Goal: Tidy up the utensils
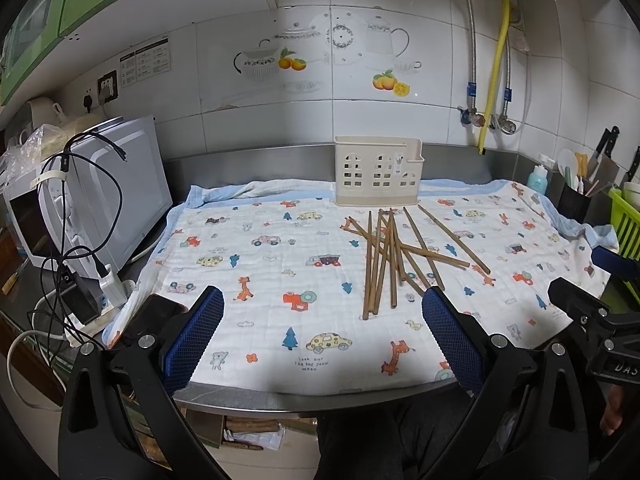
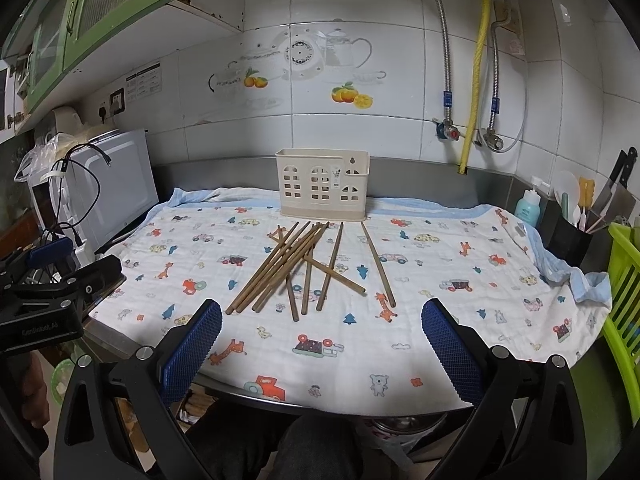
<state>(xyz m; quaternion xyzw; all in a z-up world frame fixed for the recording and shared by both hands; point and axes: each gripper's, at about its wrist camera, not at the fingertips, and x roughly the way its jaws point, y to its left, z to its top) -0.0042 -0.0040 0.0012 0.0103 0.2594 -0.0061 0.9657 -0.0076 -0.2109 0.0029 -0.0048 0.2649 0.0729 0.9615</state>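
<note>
Several brown wooden chopsticks [image 1: 394,254] lie in a loose crossed pile on a patterned cloth [image 1: 280,272]; they also show in the right wrist view [image 2: 304,266]. A cream plastic utensil holder [image 1: 378,170] stands upright behind them by the wall; it also shows in the right wrist view [image 2: 322,188]. My left gripper [image 1: 322,320] is open and empty, near the counter's front edge, short of the pile. My right gripper [image 2: 322,320] is open and empty, just in front of the pile. Each gripper's body shows at the edge of the other's view.
A white microwave [image 1: 104,196] with cables and a power strip stands at the left. At the right are a black tub of utensils [image 2: 570,236], a blue bottle [image 2: 528,206], knives and a green rack [image 2: 626,280]. The steel counter edge [image 1: 280,402] runs along the front.
</note>
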